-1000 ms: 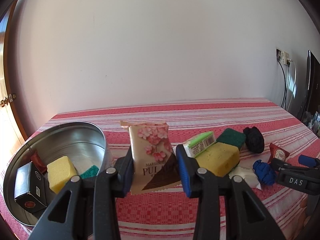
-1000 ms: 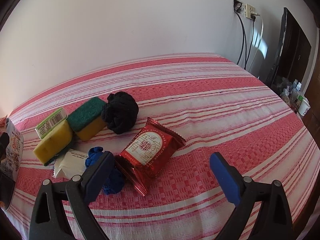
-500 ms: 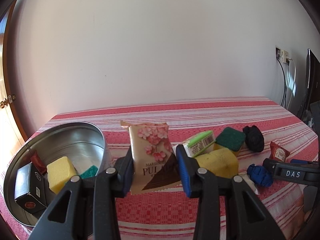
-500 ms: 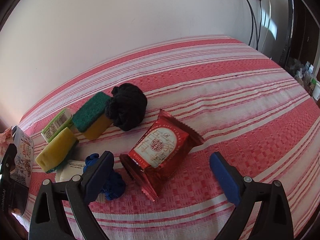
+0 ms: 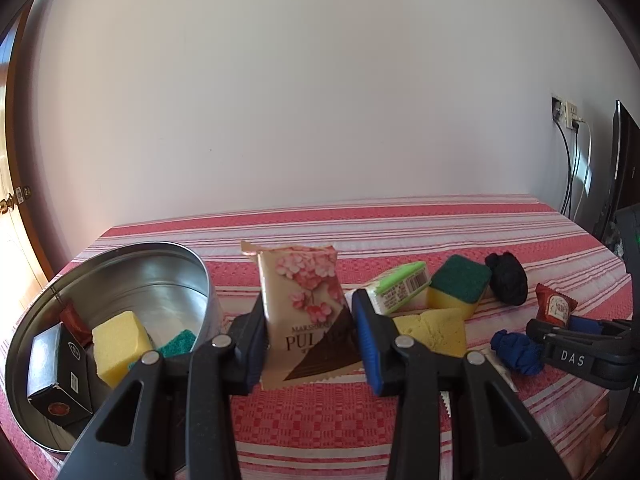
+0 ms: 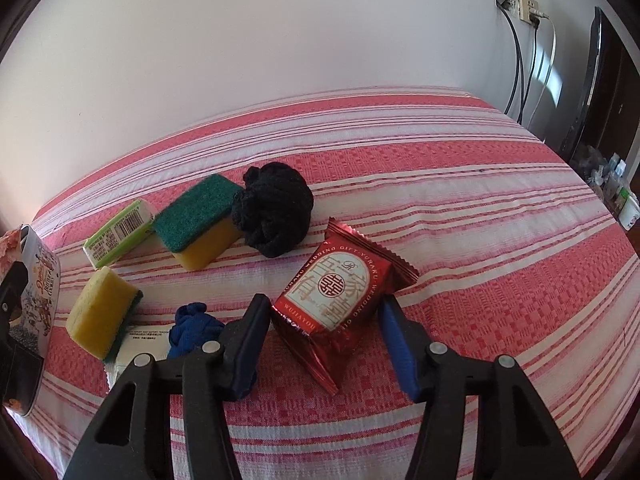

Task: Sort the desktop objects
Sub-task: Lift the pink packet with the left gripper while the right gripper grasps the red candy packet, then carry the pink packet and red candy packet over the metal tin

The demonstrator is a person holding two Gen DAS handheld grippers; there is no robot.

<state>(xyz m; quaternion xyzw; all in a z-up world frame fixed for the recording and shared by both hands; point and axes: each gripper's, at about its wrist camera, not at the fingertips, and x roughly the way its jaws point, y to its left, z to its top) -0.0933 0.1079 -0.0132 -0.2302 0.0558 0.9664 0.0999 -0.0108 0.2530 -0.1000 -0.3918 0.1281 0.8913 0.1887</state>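
Far left: round metal tin [image 5: 120, 252] on the red-striped surface [image 6: 480, 240], with a black box [image 5: 56, 372], a yellow sponge [image 5: 120, 344], a green pad and something red inside.

Just right of the tin: left tongs [image 5: 310, 344], clenched on the pink flowered packet [image 5: 304, 300], held upright above the surface, not yet over the tin. Risk here, as a judgement: thin, slippery wrapper gripped by its lower half only, so likely to fold or slide out on a quick swing toward the tin; could also catch the rim and land outside.

Further right, loose on the surface: green-and-white bar [image 6: 120, 232], green-topped sponge [image 6: 196, 216], second sponge lying yellow side up [image 6: 100, 312], white sachet [image 6: 140, 344], blue cloth bundle [image 6: 192, 328], black cloth bundle [image 6: 276, 208].

Right of those: right tongs [image 6: 324, 340], just closing in, with the red packet [image 6: 336, 292] between the pads and both pads meeting its sides, packet flat on the surface. Likely trouble: puffy, air-filled foil, so prone to squirt forward or buckle under a harder squeeze; grip close to the near end, so likely to droop or twist on lifting. Left pad very near the blue bundle, which could be dragged along or nudge the sachet. Tips low against the cloth, so a snag in the weave possible on the lift.
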